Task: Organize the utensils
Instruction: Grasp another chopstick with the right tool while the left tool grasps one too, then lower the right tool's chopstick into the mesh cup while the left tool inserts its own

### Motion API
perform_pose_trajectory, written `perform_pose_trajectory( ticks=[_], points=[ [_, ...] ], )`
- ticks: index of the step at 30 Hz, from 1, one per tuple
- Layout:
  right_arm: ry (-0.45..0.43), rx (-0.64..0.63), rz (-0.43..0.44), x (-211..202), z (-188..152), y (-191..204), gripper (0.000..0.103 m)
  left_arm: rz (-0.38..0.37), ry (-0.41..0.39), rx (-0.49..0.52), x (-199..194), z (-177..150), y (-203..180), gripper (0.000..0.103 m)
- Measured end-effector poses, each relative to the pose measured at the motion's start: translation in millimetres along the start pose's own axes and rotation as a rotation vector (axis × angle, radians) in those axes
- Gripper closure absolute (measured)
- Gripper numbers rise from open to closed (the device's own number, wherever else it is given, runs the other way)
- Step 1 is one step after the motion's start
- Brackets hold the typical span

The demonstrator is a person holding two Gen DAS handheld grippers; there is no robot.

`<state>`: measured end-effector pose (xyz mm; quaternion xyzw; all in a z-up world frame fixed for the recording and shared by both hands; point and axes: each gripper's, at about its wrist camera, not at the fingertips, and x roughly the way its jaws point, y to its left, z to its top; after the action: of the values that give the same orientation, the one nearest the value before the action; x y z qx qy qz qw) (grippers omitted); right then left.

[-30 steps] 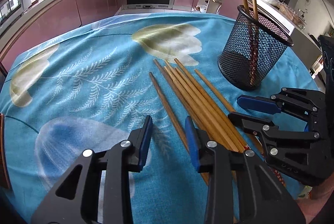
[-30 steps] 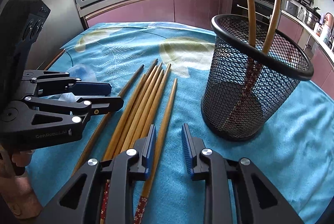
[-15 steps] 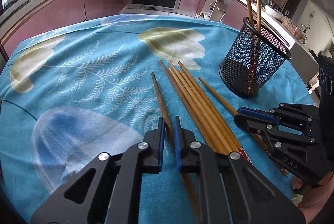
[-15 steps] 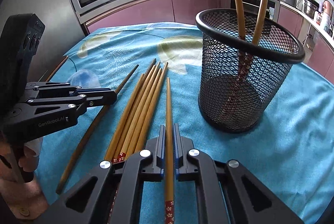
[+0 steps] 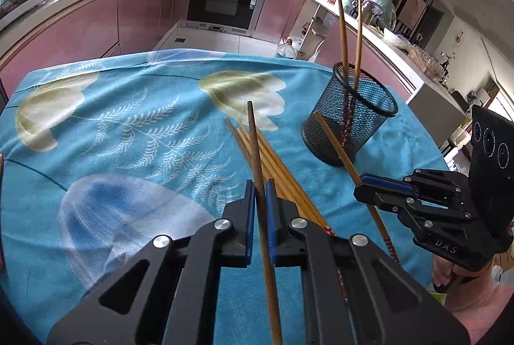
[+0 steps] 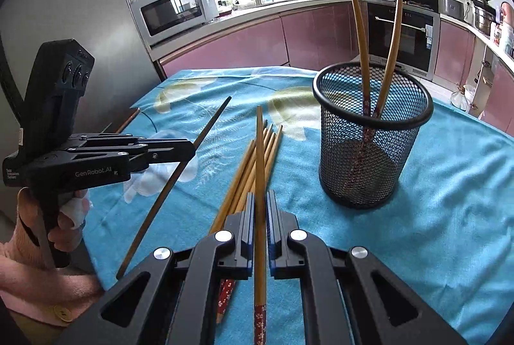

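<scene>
My left gripper [image 5: 261,190] is shut on a dark brown chopstick [image 5: 254,145] and holds it above the table. My right gripper [image 6: 261,203] is shut on a lighter chopstick [image 6: 259,152] with a red patterned end, also lifted. Each gripper shows in the other's view: the right one [image 5: 363,184] at the right, the left one [image 6: 189,150] at the left, both holding their sticks. Several chopsticks [image 5: 282,171] lie in a bundle on the blue cloth; they also show in the right wrist view [image 6: 247,174]. A black mesh holder [image 6: 372,136] stands upright with two chopsticks [image 6: 379,33] in it.
The table is covered by a blue floral cloth [image 5: 128,126]. The mesh holder [image 5: 351,117] stands at the right of the bundle. Kitchen counters, an oven [image 5: 228,4] and a microwave [image 6: 176,11] lie beyond the table edges.
Both grippers closed on a chopstick each, then lifted them off the cloth. The holder and the remaining bundle stayed put.
</scene>
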<state>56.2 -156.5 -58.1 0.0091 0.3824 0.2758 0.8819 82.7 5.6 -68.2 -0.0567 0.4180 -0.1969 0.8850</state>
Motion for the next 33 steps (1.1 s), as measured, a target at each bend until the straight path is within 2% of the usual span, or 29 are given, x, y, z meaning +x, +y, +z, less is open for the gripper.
perform_pose_trajectory(
  ticks=[5, 13, 22, 33],
  points=[
    [-0.058, 0.013, 0.028, -21.5, 8.7, -2.2, 0.097, -0.054, -0.047, 0.014, -23.7, 7.8, -8.4, 0.096],
    [-0.148, 0.037, 0.043, -48.0, 21.7, -11.4, 0.097, -0.172, -0.121, 0.02, -63.1, 24.5, -18.1, 0.096],
    [-0.249, 0.048, 0.043, -76.5, 38.3, -24.2, 0.097, -0.271, -0.209, 0.004, -94.3, 47.5, -19.2, 0.096],
    [-0.334, -0.002, 0.008, -109.0, 71.5, -29.1, 0.097, -0.3, -0.303, 0.035, -111.5, 88.9, -38.8, 0.096]
  ],
)
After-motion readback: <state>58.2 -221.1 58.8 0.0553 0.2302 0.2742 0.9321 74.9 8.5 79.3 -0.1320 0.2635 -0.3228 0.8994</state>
